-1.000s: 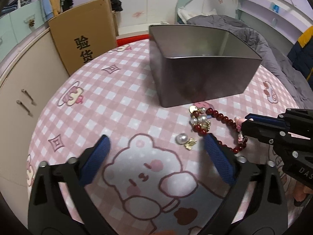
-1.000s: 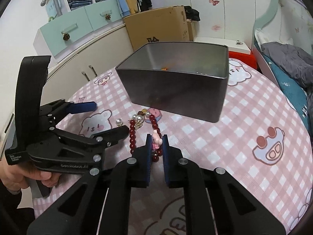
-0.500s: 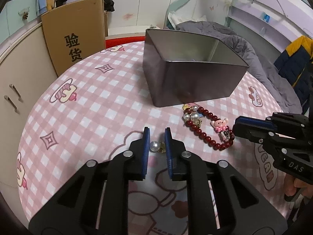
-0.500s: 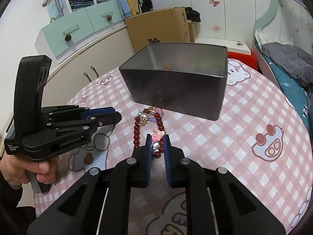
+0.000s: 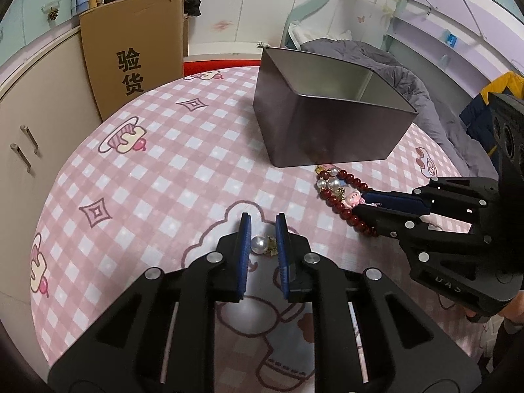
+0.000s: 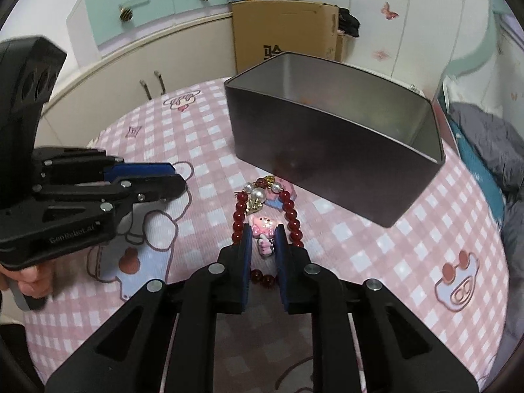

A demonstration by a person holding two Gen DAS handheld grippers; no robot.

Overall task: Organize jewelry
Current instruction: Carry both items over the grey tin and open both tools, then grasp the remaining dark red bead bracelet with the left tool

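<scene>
A small pearl earring point(image 5: 258, 245) with a gold piece lies on the pink checked cloth, and my left gripper point(image 5: 263, 227) is shut on it. A dark red bead bracelet point(image 6: 239, 216) with pearls and a pink charm point(image 6: 263, 229) lies just in front of the grey metal tin point(image 6: 327, 150). My right gripper point(image 6: 263, 234) is shut on that pink charm. In the left wrist view the right gripper point(image 5: 376, 201) reaches in from the right onto the bracelet point(image 5: 330, 193), with the open tin point(image 5: 327, 131) behind it. The left gripper point(image 6: 173, 180) shows at the left of the right wrist view.
The round table point(image 5: 147, 180) carries a pink checked cloth with cartoon prints. A cardboard box point(image 5: 131, 65) and beige cabinets point(image 5: 32, 124) stand behind it to the left. A bed with a grey duvet point(image 5: 376, 59) lies beyond the tin. A person's hand point(image 6: 29, 281) holds the left gripper.
My left gripper went from wide open to shut around the pearl earring. The right gripper kept its grip on the charm while it rolled and shifted a little.
</scene>
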